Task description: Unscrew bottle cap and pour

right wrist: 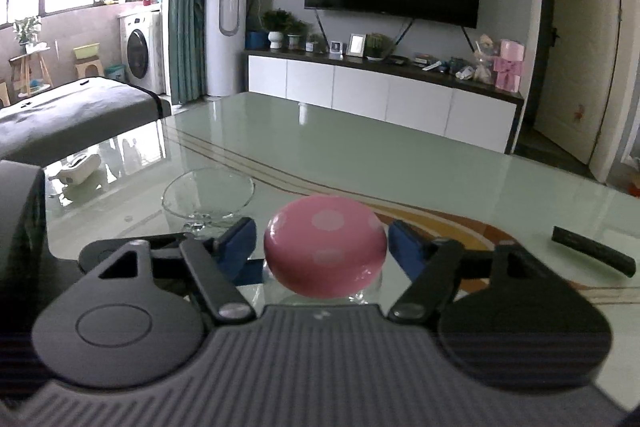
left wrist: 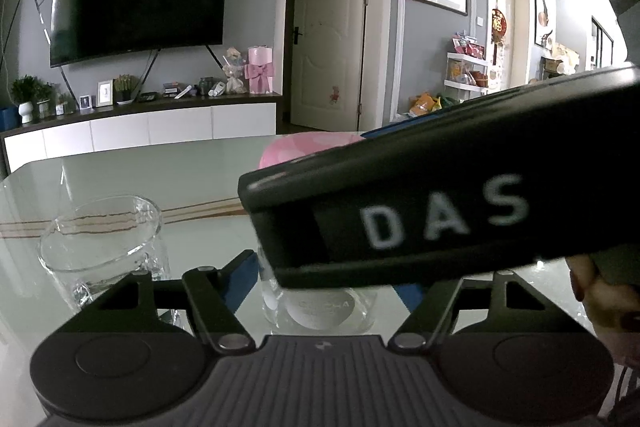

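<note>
**Both hand-held grippers closed on one clear bottle**

On the glossy pale-green counter (right wrist: 360, 147), going left to right in the right wrist view, a white object lies near the far left edge, then an empty clear glass (right wrist: 208, 197) stands just beyond the blue fingers. Next to it, nearer the camera, comes the clear bottle (right wrist: 366, 291) with its pink, white-dotted cap (right wrist: 325, 245), upright. The right hand-held gripper (right wrist: 324, 247) sits around that cap, a blue pad (right wrist: 236, 241) at each side, drawn in close; the left pad looks to touch the cap, though on the right side contact is hard to judge. Further right a dark, flat bar (right wrist: 592, 251) lies on the counter, well apart.

From the left wrist view, the glass (left wrist: 102, 247) stands at left, beside the left hand-held gripper (left wrist: 324, 279), whose jaws are nearly fully closed on the bottle's clear body (left wrist: 320, 307) low down. Above, the black body of the right tool (left wrist: 440, 203), lettered DAS, crosses over the bottle, hiding most of the pink cap (left wrist: 304, 147). A hand (left wrist: 608, 303) shows at the right edge.
</note>
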`<state>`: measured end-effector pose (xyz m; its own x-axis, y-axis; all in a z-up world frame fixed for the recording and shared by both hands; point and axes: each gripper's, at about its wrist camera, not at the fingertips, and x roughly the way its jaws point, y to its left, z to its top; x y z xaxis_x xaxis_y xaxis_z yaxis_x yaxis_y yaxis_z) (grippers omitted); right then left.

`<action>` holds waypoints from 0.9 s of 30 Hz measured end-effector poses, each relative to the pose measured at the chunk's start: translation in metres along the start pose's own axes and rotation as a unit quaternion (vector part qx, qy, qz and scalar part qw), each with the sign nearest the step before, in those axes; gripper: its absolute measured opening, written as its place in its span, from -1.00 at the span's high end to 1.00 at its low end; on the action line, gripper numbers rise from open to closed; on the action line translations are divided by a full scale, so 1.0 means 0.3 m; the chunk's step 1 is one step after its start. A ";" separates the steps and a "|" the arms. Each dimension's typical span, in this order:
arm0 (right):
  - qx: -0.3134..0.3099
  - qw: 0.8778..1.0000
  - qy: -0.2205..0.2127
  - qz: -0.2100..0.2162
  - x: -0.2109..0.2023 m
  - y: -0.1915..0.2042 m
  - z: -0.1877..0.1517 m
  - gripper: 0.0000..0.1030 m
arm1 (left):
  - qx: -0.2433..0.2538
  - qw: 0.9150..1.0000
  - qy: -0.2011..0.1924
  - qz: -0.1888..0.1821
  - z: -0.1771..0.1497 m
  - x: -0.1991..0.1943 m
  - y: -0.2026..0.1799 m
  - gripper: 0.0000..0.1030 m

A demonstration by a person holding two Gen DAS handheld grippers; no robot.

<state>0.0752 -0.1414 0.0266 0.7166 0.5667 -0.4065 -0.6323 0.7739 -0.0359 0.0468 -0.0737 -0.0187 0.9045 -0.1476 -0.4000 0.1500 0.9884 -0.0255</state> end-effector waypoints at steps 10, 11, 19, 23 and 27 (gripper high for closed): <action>-0.005 1.000 -0.003 0.008 0.004 -0.008 -0.012 -0.28 | 0.000 1.000 -0.001 0.003 0.003 -0.003 0.001 -0.42; -0.006 1.000 -0.005 0.013 0.004 -0.012 -0.012 -0.28 | 0.000 1.000 -0.001 0.004 0.004 -0.002 0.000 -0.42; -0.008 0.998 -0.014 0.068 0.008 -0.062 -0.003 -0.28 | -0.004 1.000 -0.001 0.015 0.008 -0.002 0.007 -0.42; -0.021 0.995 -0.018 0.096 0.012 -0.082 0.002 -0.28 | -0.006 1.000 -0.001 0.019 0.012 -0.001 0.012 -0.42; -0.028 0.992 -0.022 0.124 0.016 -0.108 0.006 -0.28 | -0.008 1.000 -0.001 0.023 0.017 -0.001 0.020 -0.42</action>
<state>0.0997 -0.1632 0.0275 0.5481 0.7504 -0.3696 -0.8053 0.5928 0.0094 0.0493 -0.0678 -0.0140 0.9115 -0.1024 -0.3985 0.1020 0.9945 -0.0221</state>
